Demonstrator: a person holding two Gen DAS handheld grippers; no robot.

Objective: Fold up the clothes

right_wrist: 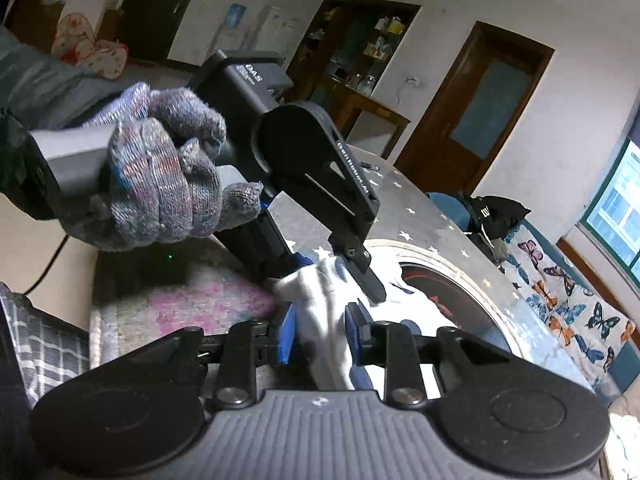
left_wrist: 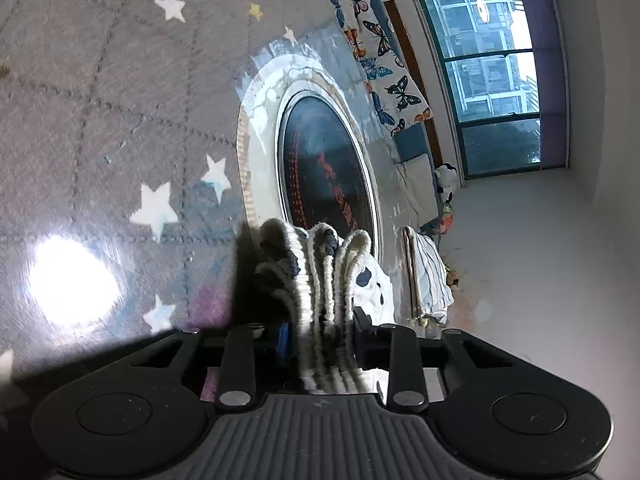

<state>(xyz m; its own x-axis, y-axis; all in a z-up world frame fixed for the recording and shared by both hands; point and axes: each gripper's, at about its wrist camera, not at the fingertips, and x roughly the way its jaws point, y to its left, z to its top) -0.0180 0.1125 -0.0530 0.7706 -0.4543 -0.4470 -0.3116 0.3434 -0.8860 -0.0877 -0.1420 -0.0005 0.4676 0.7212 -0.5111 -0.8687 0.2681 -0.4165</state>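
Pinching ribbed white knit garment, left claw, right claw gripping its soft fold, glossy star-print tabletop

At the bottom centre of the frame the right gripper pinches a bunch of white cloth with dark blue spots. Just above it the left gripper clamps the same cloth, held by a gloved hand at the left. Under them lies a grey table cover with white stars. A butterfly-print fabric runs along the right side, and a brown door stands upper right.
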